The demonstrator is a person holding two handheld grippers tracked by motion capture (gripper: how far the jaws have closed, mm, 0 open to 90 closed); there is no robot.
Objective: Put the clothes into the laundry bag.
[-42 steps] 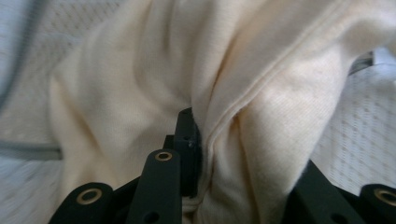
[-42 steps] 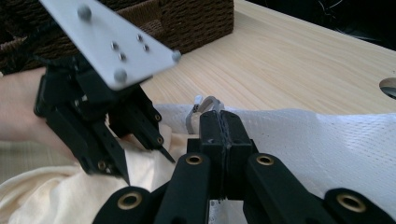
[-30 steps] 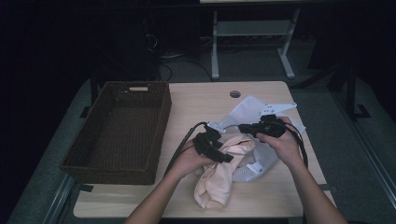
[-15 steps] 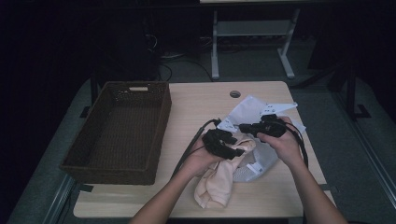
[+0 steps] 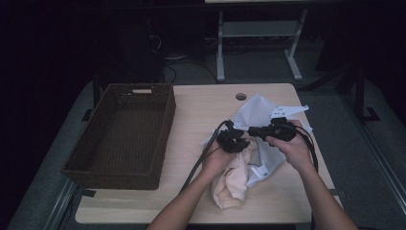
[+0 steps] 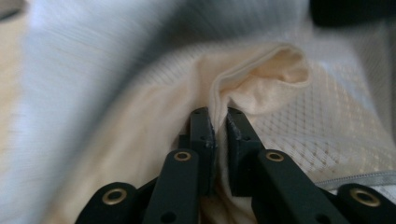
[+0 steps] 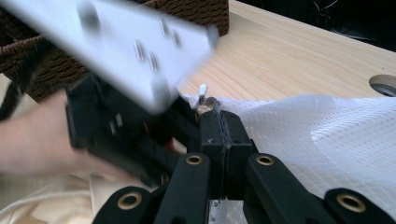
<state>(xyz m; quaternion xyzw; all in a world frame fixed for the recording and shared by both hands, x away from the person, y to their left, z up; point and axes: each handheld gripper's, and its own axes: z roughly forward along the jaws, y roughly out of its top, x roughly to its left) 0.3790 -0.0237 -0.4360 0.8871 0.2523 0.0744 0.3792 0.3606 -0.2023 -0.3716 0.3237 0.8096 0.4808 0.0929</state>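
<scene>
A white mesh bag (image 5: 256, 111) lies on the table, and a cream garment (image 5: 232, 182) spills out of its near side. My right gripper (image 5: 253, 130) is shut on the bag's edge (image 7: 317, 135), just beside the small zipper pull (image 7: 202, 91). My left gripper (image 5: 244, 142) sits close against it at the bag's opening. Its jaws have just been closing, and a fold of the cream garment (image 6: 261, 79) is pinched between the pads of the left gripper (image 6: 219, 116). The mesh (image 6: 327, 130) lies right behind that fold. The left gripper (image 7: 121, 130) blurs past in the right gripper view.
A dark wicker basket (image 5: 163, 129) stands on the left half of the wooden table (image 5: 201, 110), its inside bare. A round cable hole (image 5: 241, 96) is at the table's far edge. A metal stand (image 5: 258, 28) is on the floor beyond.
My left gripper has moved right and down to the bag's opening, beside the right gripper, and its jaws have closed onto the cream fold. The right gripper has stayed put.
</scene>
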